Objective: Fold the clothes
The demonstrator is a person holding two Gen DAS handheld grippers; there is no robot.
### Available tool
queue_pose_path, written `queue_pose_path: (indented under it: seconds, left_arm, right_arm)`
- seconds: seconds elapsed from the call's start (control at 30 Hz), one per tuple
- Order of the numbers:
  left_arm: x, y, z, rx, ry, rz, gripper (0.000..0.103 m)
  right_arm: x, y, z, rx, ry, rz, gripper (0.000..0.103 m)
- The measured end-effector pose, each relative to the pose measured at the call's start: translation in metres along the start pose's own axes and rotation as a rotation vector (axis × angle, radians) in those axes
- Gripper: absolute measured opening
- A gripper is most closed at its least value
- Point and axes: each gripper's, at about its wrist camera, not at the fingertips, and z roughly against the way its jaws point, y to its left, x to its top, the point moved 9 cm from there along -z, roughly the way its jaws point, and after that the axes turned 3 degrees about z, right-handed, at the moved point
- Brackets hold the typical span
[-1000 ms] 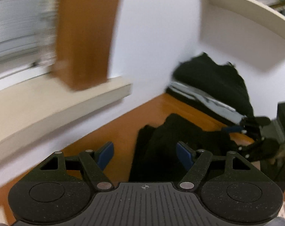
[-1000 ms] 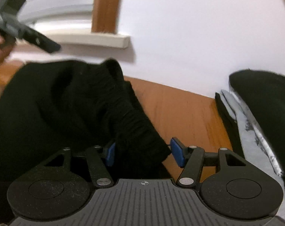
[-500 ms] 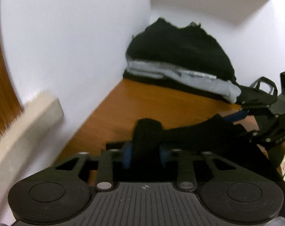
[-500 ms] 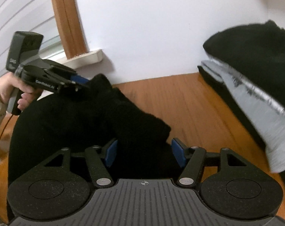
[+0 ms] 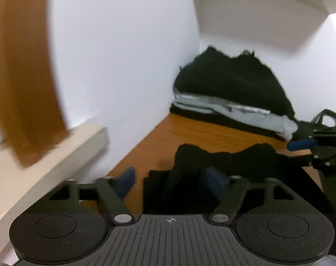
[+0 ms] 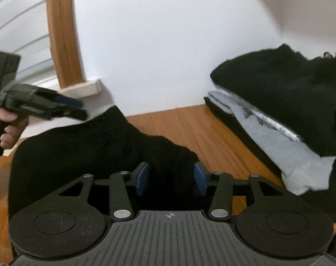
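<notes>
A black garment [image 5: 223, 157] lies bunched on the wooden table [image 5: 190, 130]. My left gripper [image 5: 170, 180] is opening. The cloth's edge sits between its jaws near the right pad, and the left pad [image 5: 126, 180] is clear of it. In the right wrist view the same garment [image 6: 83, 146] spreads to the left. My right gripper [image 6: 171, 177] is shut on a thick fold of it that fills the gap between both blue pads. The left gripper [image 6: 79, 108] hovers just above the cloth's far left edge, held by a hand [image 6: 9, 124]. The right gripper [image 5: 301, 144] shows at the left view's right edge.
A stack of folded clothes [image 6: 278, 93], black over grey over black, sits in the back right corner against the white wall. A cream window sill [image 5: 57, 155] and a wooden frame [image 6: 63, 35] stand to the left. Bare wood [image 6: 190, 126] lies between garment and stack.
My left gripper, shut on a fold of the black garment half a second ago, has opened and let it go. The right gripper stays on its fold. Both views have rolled.
</notes>
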Motion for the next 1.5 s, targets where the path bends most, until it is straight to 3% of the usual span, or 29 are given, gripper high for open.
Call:
queue_pose_path:
  seconds: [0.13, 0.3, 0.4, 0.57, 0.7, 0.77, 0.8, 0.83, 1.0, 1.1, 1.27, 1.5]
  left_arm:
    - [-0.014, 0.013, 0.034, -0.024, -0.045, 0.029, 0.074]
    - [-0.050, 0.017, 0.062, -0.076, -0.031, 0.050, 0.056]
    - [-0.064, 0.025, 0.076, -0.077, -0.045, 0.070, 0.051]
    - [-0.070, 0.029, 0.079, -0.072, -0.048, 0.078, 0.049]
    - [-0.068, 0.019, 0.087, -0.081, -0.086, 0.050, 0.049]
    - [-0.068, 0.010, 0.090, -0.101, -0.090, 0.033, 0.041]
    - [-0.069, 0.004, 0.088, -0.119, -0.081, 0.017, 0.030]
    - [-0.071, -0.002, 0.086, -0.133, -0.072, 0.001, 0.028]
    - [-0.089, -0.010, 0.069, -0.118, -0.013, -0.035, 0.027]
    - [-0.102, -0.005, 0.057, -0.117, 0.035, -0.023, 0.027]
    - [-0.108, -0.003, 0.051, -0.116, 0.032, -0.020, 0.027]
    - [-0.108, -0.005, 0.052, -0.102, 0.028, -0.037, 0.027]
  right_arm:
    - [-0.006, 0.032, 0.019, 0.033, -0.034, 0.031, 0.051]
    - [-0.012, 0.074, 0.021, 0.044, -0.038, 0.070, 0.055]
    - [-0.014, 0.092, 0.019, 0.043, -0.033, 0.075, 0.055]
    - [-0.028, 0.109, 0.026, -0.010, -0.056, 0.073, 0.056]
    - [-0.054, 0.116, 0.025, -0.023, -0.021, 0.074, 0.057]
    - [-0.072, 0.119, 0.019, -0.026, 0.008, 0.095, 0.058]
    - [-0.078, 0.122, 0.020, -0.033, -0.018, 0.122, 0.058]
    - [-0.080, 0.122, 0.021, -0.034, -0.031, 0.129, 0.058]
    - [-0.084, 0.120, 0.024, -0.023, -0.056, 0.134, 0.057]
    - [-0.079, 0.119, 0.027, -0.025, -0.027, 0.129, 0.058]
    - [-0.064, 0.128, 0.039, -0.024, -0.045, 0.117, 0.058]
    - [-0.088, 0.132, 0.033, 0.000, -0.068, 0.095, 0.058]
